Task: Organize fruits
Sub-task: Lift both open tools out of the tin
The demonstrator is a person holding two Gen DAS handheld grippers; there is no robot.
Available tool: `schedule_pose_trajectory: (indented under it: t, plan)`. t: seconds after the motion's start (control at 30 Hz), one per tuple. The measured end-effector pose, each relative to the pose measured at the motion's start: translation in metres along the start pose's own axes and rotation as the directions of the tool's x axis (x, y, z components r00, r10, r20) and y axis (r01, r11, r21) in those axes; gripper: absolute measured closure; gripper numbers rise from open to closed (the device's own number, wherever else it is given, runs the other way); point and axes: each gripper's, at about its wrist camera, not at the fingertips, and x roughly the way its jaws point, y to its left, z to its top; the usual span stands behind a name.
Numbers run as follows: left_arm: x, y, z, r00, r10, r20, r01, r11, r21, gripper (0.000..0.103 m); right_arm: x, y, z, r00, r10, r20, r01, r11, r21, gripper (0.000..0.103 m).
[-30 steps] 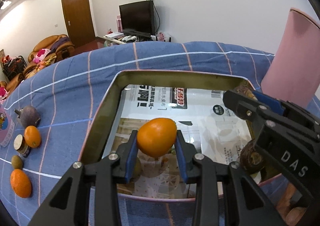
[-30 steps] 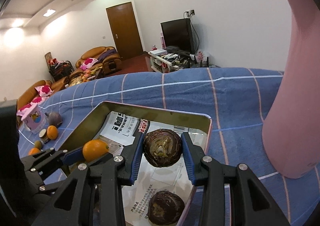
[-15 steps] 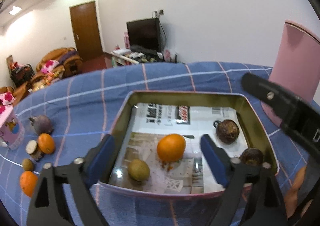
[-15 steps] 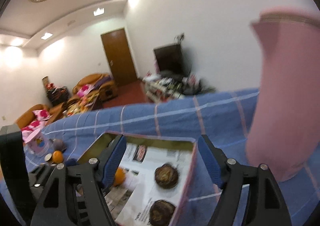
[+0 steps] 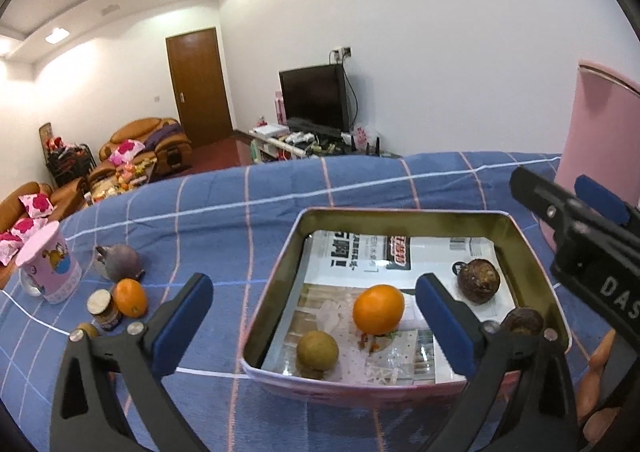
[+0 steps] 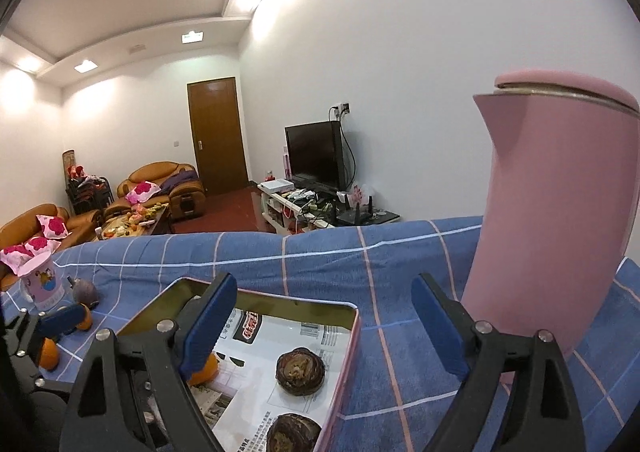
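Left wrist view, blue checked tablecloth, living room, brown door, television

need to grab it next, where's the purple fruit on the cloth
In the left wrist view, the purple fruit lies on the blue checked cloth, left of the tin, between pink cup and orange.

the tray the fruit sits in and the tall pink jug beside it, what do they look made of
Tray: likely thin tin-plated metal, since its brassy inner walls shine and the rim is rolled; printed paper lines the floor.
Pink jug: smooth matte shell, plastic or coated metal, hard to tell; a thin metallic band runs under the lid.
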Motion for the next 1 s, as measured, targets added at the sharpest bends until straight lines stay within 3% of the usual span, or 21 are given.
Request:
schedule_pose_trajectory:
  t: [0.23,0.4,0.63,1.0]
  plan:
    - [-0.014,0.009,-0.007,0.999,-0.003,0.042,0.002,0.999,0.034,0.0,-0.007,-0.005,-0.002,1.0,-0.016,0.003,0.016,1.0,0.008,0.013]
    - [-0.013,0.034,-0.012,1.0,0.018,0.003,-0.018,1.0,0.001,0.0,-0.011,-0.017,-0.005,0.998,-0.065,-0.022,0.066,0.995,0.07,0.013]
    - [-0.015,0.059,-0.021,0.999,0.034,-0.028,-0.035,0.999,-0.04,0.0,-0.015,-0.028,-0.008,0.996,-0.069,-0.053,0.076,0.985,0.153,0.013]
    - [-0.02,0.083,-0.031,0.996,0.07,-0.056,-0.072,0.997,-0.028,0.0,-0.022,0.01,-0.015,0.997,-0.023,-0.072,0.031,0.992,0.121,0.013]
